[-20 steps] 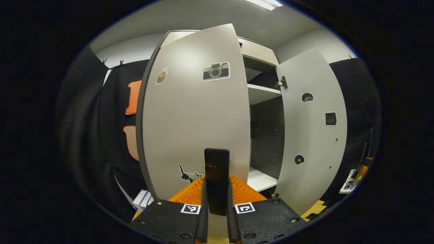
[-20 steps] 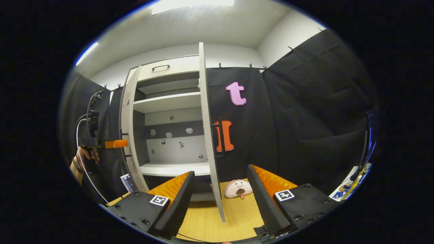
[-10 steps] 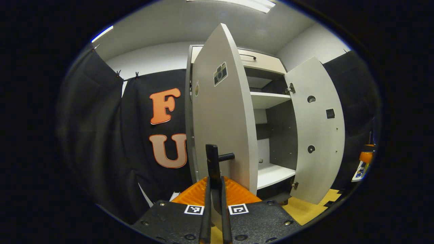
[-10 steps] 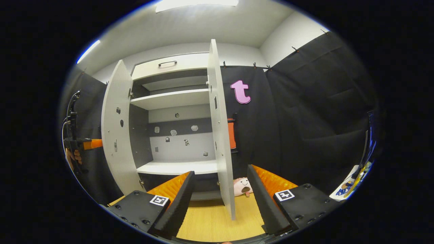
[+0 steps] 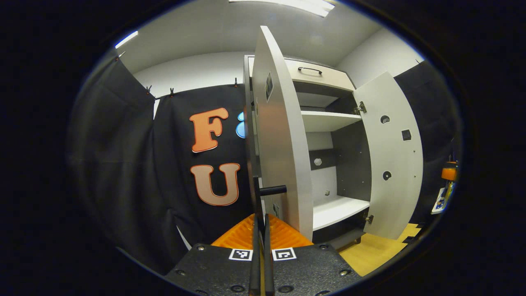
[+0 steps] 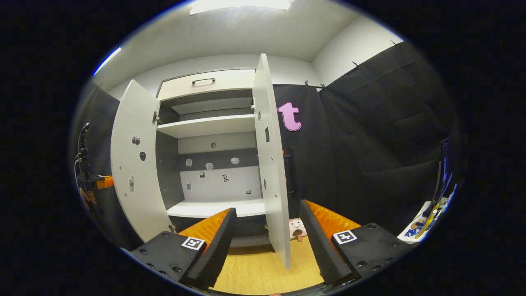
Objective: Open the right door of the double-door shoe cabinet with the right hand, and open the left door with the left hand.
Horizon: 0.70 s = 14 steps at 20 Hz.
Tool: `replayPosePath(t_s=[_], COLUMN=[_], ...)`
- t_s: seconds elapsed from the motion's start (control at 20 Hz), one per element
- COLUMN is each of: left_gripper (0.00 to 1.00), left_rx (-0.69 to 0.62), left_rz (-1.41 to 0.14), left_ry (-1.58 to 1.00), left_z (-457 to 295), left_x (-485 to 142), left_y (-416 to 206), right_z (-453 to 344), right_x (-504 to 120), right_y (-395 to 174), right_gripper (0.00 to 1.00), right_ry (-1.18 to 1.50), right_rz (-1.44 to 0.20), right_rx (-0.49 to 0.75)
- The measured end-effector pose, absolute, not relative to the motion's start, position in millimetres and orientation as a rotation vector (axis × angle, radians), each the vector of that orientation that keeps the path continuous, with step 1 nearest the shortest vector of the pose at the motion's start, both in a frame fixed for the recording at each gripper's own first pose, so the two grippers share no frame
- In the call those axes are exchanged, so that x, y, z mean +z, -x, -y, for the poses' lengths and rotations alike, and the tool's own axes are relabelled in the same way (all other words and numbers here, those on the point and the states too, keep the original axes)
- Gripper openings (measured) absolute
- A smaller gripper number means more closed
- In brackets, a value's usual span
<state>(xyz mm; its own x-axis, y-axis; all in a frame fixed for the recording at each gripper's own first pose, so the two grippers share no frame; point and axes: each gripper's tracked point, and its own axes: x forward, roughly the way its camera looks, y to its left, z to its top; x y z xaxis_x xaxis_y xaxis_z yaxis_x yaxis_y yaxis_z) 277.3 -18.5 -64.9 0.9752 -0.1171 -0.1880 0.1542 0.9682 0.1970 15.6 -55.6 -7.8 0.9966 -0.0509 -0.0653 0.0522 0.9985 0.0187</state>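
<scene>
Left gripper (image 5: 260,230) pinches the black handle (image 5: 258,197) of the swung-out left door (image 5: 279,135); right gripper (image 6: 267,234) hangs spread, right door (image 6: 271,164) open.

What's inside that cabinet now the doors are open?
Inside the cabinet are two white shelves, upper and lower, both bare where visible, plus small stickers on the back wall. The right door and gripper fingers hide part of the lower shelf.
</scene>
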Motion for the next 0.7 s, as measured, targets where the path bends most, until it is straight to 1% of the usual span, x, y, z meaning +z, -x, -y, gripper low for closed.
replayPosePath(t_s=[0.1, 0.25, 0.35, 0.45, 0.5, 0.6, 0.65, 0.7], left_gripper=[0.04, 0.04, 0.05, 0.03, 0.03, 0.02, 0.0, 0.0], left_rx=[-0.153, -0.134, -0.093, -0.037, -0.02, -0.018, -0.036, -0.053], left_rz=[-0.146, -0.146, -0.131, -0.127, -0.119, -0.126, -0.129, -0.126], left_ry=[-0.194, -0.156, -0.158, -0.157, -0.131, -0.052, -0.029, -0.018], left_z=[21.5, 23.9, 16.2, 13.0, 17.5, 41.1, 54.7, 65.2], left_x=[-63.2, -64.7, -62.1, -58.5, -57.4, -61.4, -63.4, -63.1], left_y=[-281.3, -270.1, -261.8, -254.9, -250.2, -243.2, -241.7, -239.9], right_z=[53.4, 57.8, 55.7, 64.4, 68.3, 68.9, 68.7, 70.4], right_x=[-7.5, -7.8, -8.3, -9.8, -8.4, -3.7, -2.6, -1.4], right_y=[-14.9, -10.0, -6.1, -4.3, -3.9, -5.4, -6.8, -9.5], right_gripper=[0.98, 0.98, 0.98, 0.98, 0.98, 0.98, 0.98, 0.98], right_ry=[-0.022, -0.024, -0.012, 0.008, 0.008, -0.01, -0.02, -0.024], right_rz=[-0.072, -0.079, -0.066, -0.064, -0.061, -0.064, -0.07, -0.074], right_rx=[-0.041, -0.028, -0.002, -0.013, -0.015, 0.017, 0.04, 0.059])
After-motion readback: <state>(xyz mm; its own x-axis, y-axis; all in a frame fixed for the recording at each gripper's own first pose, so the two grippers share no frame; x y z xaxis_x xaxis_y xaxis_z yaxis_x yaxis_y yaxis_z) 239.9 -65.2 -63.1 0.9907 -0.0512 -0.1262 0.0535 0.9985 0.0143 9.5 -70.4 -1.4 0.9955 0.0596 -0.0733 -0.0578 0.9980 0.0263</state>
